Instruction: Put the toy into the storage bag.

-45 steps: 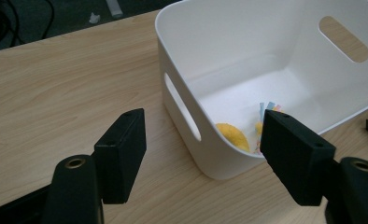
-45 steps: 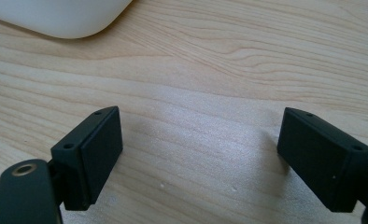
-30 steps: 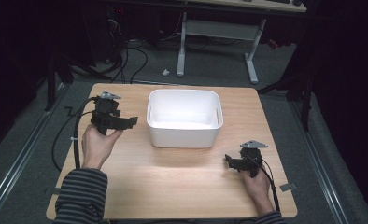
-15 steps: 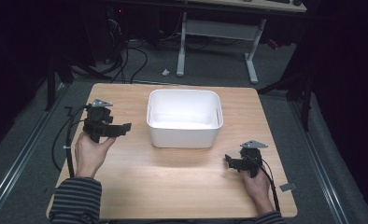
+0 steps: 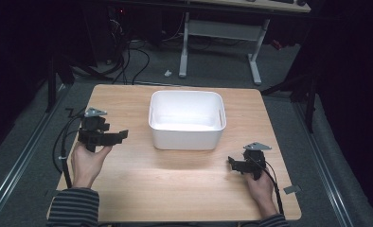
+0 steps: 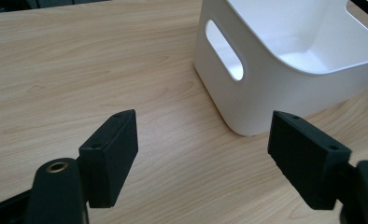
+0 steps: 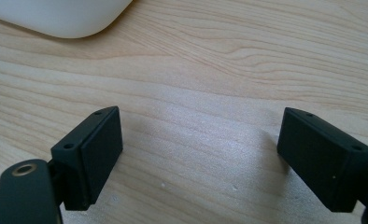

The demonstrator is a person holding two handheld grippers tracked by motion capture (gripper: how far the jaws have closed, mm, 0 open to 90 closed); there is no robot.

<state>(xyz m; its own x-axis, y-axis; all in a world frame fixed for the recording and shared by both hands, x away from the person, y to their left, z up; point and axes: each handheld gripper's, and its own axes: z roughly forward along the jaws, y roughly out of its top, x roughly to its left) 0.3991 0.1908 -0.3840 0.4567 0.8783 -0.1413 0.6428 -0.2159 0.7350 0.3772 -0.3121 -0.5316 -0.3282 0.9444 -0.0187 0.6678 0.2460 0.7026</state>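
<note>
Pale wood grain covers the table [image 5: 175, 189], which takes up the middle of the high view, with dark floor and the white legs of another desk [image 5: 220, 42] along the top of the frame. A white plastic bin [image 5: 186, 119] stands at the centre of the table, slightly above the middle of the frame, rectangular with rounded corners and a slot handle in each short wall; its inside looks bare.

At the left of the high view the left claw [image 5: 120, 136] is held up off the wood by the left hand [image 5: 87, 161], whose striped sleeve [image 5: 73, 208] enters at the lower left corner. Its jaws point toward the bin's left wall and stand apart from it. In the left gripper view the left claw [image 6: 203, 154] is spread wide with nothing between its jaws; the bin [image 6: 285, 70] sits in the upper right of that frame, one slot handle facing the camera.

At the lower right of the high view the right claw [image 5: 232, 163] lies low near the table, gripped by the right hand [image 5: 262, 187], below the bin's lower right corner and clear of it. In the right gripper view the right claw [image 7: 201, 149] is likewise spread wide over bare wood, holding nothing, with a rounded corner of the bin [image 7: 60, 18] at the upper left edge.

A black cable [image 5: 64, 142] loops from the left claw along the table's left edge.
</note>
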